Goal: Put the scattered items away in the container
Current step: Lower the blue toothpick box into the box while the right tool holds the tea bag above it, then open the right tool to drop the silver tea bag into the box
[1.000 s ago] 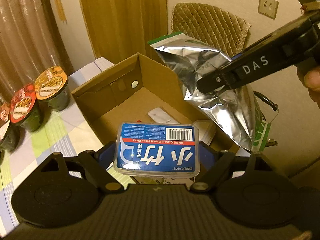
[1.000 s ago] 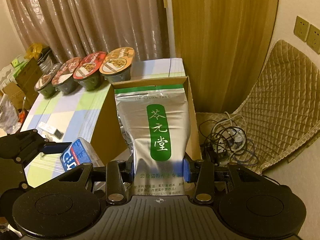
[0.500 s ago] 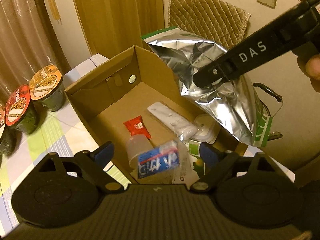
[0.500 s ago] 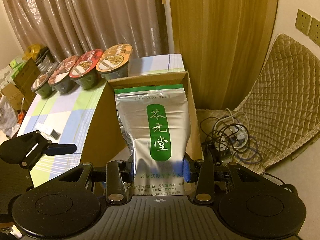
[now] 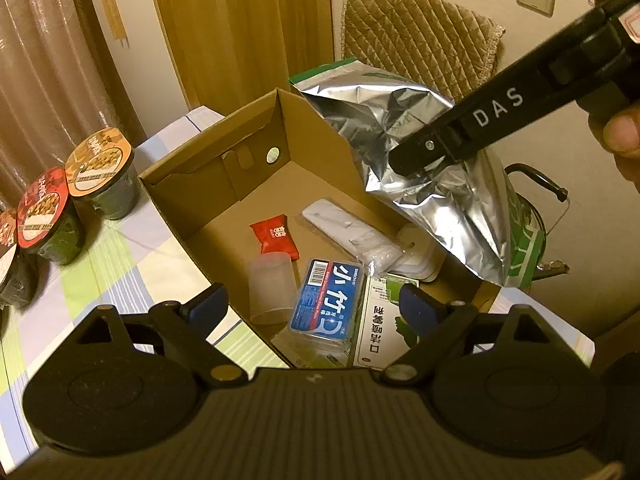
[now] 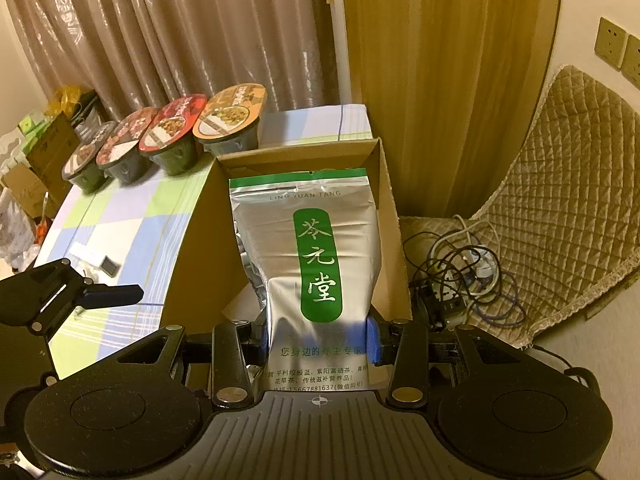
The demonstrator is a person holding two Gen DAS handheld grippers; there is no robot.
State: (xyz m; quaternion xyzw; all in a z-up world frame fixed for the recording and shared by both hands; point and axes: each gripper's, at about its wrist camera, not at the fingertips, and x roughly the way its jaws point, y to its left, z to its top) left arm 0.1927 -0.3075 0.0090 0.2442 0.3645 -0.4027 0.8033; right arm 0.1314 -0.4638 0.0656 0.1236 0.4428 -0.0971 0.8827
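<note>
An open cardboard box (image 5: 208, 168) (image 6: 390, 200) stands on the checked tablecloth. Inside lie a blue dental floss case (image 5: 328, 300), a red sachet (image 5: 276, 236), a clear plastic cup (image 5: 270, 288), a white wrapped item (image 5: 348, 232) and a green-and-white packet (image 5: 384, 320). My left gripper (image 5: 314, 306) hangs open above the box's near end with nothing between its fingers. My right gripper (image 6: 316, 338) is shut on a silver tea pouch (image 6: 316, 248) (image 5: 424, 168) with a green label, held over the box's right side.
Several instant noodle bowls (image 6: 168, 140) (image 5: 72, 192) line the table's far left. A small dark item (image 6: 109, 266) lies on the cloth. A quilted chair (image 6: 560, 184) with tangled cables (image 6: 468, 268) stands right of the box. Curtains hang behind.
My left gripper opened and let go of the floss case, which dropped into the box and now lies flat. The right gripper still holds the pouch, slightly lower over the box.
</note>
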